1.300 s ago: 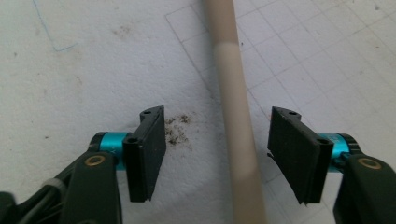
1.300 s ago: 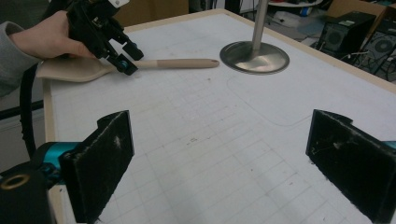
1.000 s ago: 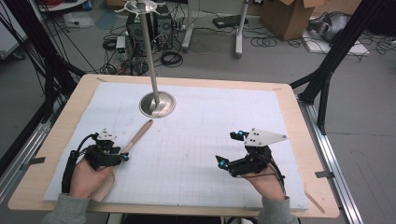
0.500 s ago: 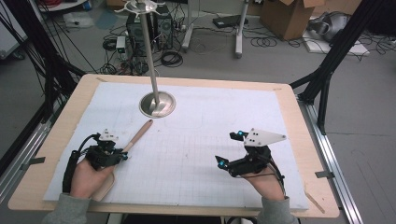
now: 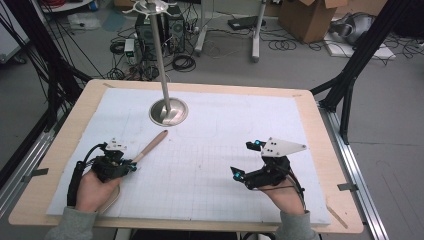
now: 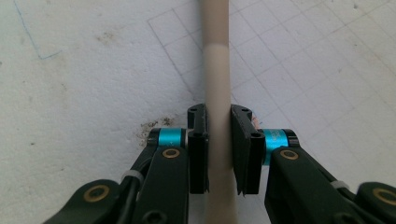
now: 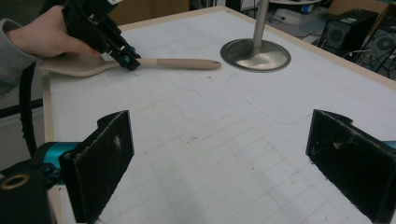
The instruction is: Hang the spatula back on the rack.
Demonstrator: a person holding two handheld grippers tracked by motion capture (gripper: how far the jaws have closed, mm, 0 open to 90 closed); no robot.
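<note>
A beige spatula (image 5: pixel 150 144) lies on the white gridded mat (image 5: pixel 200 165), its handle pointing toward the metal stand. My left gripper (image 5: pixel 131 166) is shut on the handle (image 6: pixel 217 70), which runs straight up between the two jaws (image 6: pixel 218 140). From the right gripper view the same left gripper (image 7: pixel 126 58) grips the spatula (image 7: pixel 182 63) where the handle meets the flat blade under the hand. My right gripper (image 5: pixel 245 158) rests low at the mat's right, jaws wide open (image 7: pixel 224 172) with nothing between them.
A metal pole on a round base (image 5: pixel 169 111) stands at the mat's far middle, just beyond the handle tip. The mat covers a wooden table (image 5: pixel 320 135). Cables, boxes and black frame legs surround the table on the floor.
</note>
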